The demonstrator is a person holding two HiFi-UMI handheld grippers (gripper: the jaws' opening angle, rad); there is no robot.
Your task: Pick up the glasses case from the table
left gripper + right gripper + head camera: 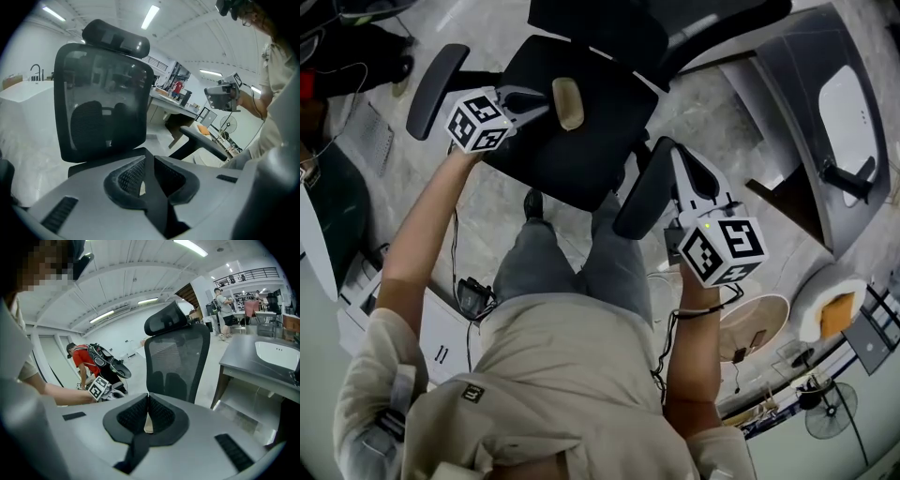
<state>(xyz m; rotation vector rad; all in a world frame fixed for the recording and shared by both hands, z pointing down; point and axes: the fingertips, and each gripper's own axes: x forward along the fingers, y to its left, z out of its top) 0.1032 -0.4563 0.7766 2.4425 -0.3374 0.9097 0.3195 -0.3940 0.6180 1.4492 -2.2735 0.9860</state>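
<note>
Locating the glasses case (567, 103): it is a tan, rounded oblong lying not on a table but on the black chair seat (581, 150), toward the seat's back edge in the head view. Handling, as a judgement: probably light, with a stiff shell and a smooth curved skin. That makes it not fragile, but apt to squirt out of a pinch set near either rounded end. The padded seat under it may give when pressed. The best hold looks to be across the short width at mid-length, with a pad on each long flank. The left gripper (540, 101) sits just beside one long side of the case and points at it; the head view cannot confirm contact. In the left gripper view its jaws are drawn together at the tips with nothing clamped. The case does not show there, only the chair's mesh back (103, 103) beyond. So the case lies ahead of the jaws, not between them, and they must spread before any grasp. The right gripper (678, 155) hangs well apart from the case, over the armrest (639, 192). Its jaws are likewise pressed together and empty.
</note>
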